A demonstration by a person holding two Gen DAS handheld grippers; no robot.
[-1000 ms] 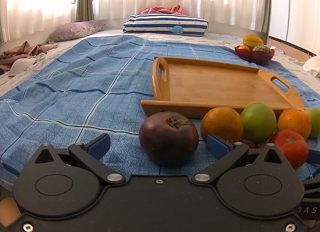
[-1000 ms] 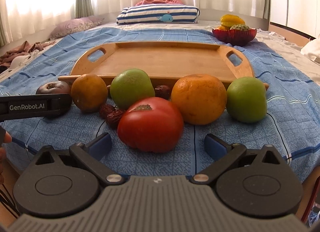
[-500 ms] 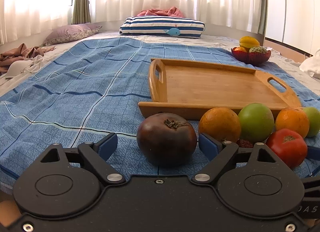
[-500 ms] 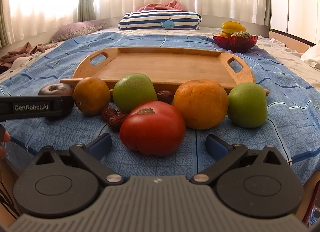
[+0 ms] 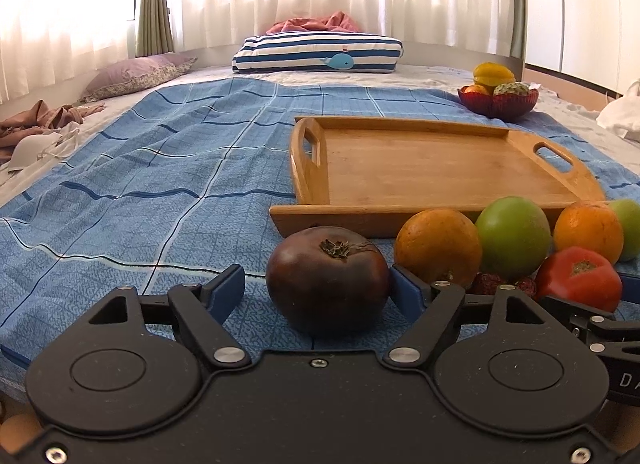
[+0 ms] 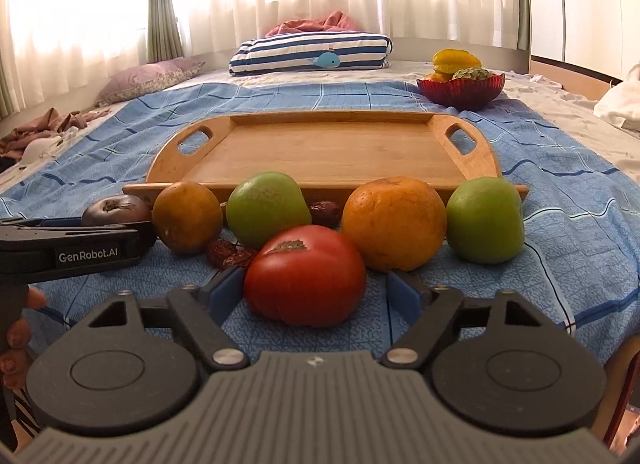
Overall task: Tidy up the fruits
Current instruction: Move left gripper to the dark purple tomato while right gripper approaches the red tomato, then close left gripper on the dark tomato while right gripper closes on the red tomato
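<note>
A dark purple tomato (image 5: 327, 279) lies on the blue bedspread between the fingers of my left gripper (image 5: 320, 290). The right pad touches it; a gap remains at the left pad. A red tomato (image 6: 305, 274) lies between the fingers of my right gripper (image 6: 316, 292). The left pad touches it; a small gap remains at the right pad. Behind lie two oranges (image 6: 394, 223) (image 6: 187, 217), two green apples (image 6: 267, 208) (image 6: 485, 219) and a few red dates (image 6: 229, 254). The empty wooden tray (image 6: 320, 152) sits beyond them.
A red bowl (image 6: 460, 90) of other fruit stands at the back right of the bed. A striped pillow (image 6: 310, 52) and a purple pillow (image 6: 148, 78) lie at the far end. Clothes (image 5: 36, 124) lie at the left edge. The left gripper's body (image 6: 76, 250) shows in the right wrist view.
Both grippers have narrowed their fingers around their tomatoes. Neither fruit has moved.
</note>
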